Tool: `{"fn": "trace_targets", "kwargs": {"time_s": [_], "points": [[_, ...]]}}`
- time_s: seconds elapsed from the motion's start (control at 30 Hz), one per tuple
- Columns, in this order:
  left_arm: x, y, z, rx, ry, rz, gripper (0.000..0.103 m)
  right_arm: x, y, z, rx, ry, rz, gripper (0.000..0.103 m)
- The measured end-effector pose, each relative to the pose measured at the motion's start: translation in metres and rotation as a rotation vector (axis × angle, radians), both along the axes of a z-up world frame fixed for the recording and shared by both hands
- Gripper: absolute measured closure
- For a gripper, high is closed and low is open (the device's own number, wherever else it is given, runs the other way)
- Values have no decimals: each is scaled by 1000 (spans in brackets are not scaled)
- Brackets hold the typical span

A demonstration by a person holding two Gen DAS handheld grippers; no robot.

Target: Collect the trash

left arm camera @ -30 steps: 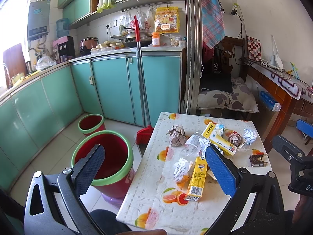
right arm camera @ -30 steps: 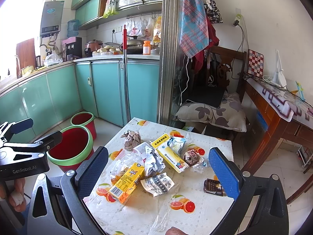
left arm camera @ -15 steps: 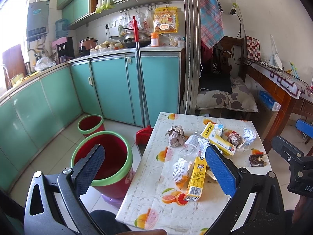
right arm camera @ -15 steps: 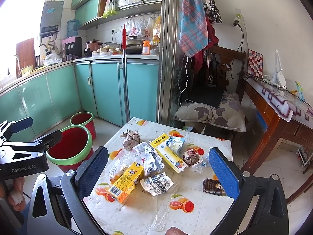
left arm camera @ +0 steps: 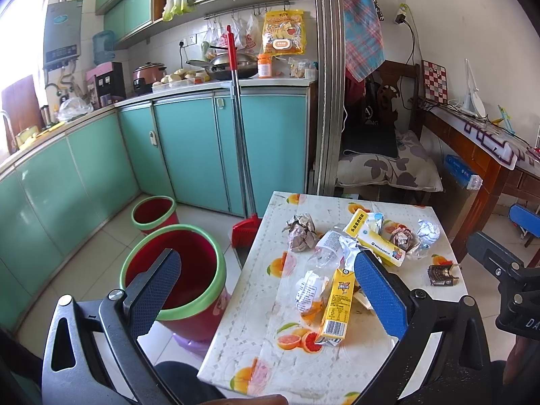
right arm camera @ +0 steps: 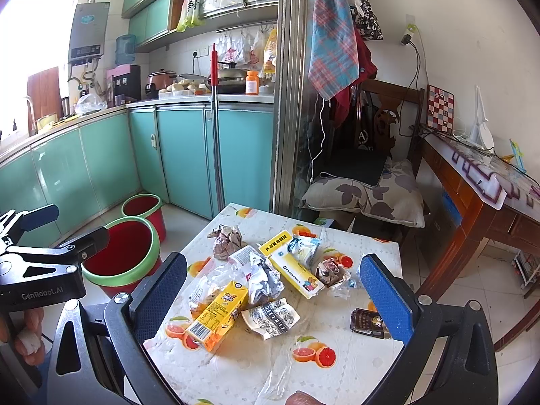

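Trash (right arm camera: 266, 283) scattered on table (right arm camera: 337, 381), both grippers' jaws spread, empty, printed wrapper (right arm camera: 271, 317) plain only from right wrist

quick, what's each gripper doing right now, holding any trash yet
Left gripper: open, holding nothing.
Right gripper: open, holding nothing.
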State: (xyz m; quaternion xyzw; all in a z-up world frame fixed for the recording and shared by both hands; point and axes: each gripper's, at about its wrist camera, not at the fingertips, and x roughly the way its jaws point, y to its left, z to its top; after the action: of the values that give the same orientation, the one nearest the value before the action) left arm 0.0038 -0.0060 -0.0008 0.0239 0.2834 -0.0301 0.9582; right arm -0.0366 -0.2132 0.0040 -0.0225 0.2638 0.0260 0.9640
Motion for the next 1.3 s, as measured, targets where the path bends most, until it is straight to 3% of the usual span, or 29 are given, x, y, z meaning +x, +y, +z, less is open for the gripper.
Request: {"fn": "trace_targets", "kwargs": {"time_s": [0.13,0.23,0.63,0.73,0.87,1.1,1.3], "points": [[9,-8,-14,-13,57,-56,0,3,-5,-1,1,6,-15,0],[25,-19,-39,-38,155,-116,0,7,-11,-9,6,21,-29,0],[70,-92,-136,1,450,-282,0,15,-61,-56,37,111,-138,0],[79,-102,-153,12,498,-272,15,16,-75,-64,42,128,-169,0],[94,-106,-172,24,559,-259,22,19,-91,-76,48,153,-198,0],[110,-104,-195,25,638,-242,65,30,-102,-89,60,176,-218,0],[106,-90,-189,-25,631,-251,70,44,-93,-100,52,201,-173,0]]}}
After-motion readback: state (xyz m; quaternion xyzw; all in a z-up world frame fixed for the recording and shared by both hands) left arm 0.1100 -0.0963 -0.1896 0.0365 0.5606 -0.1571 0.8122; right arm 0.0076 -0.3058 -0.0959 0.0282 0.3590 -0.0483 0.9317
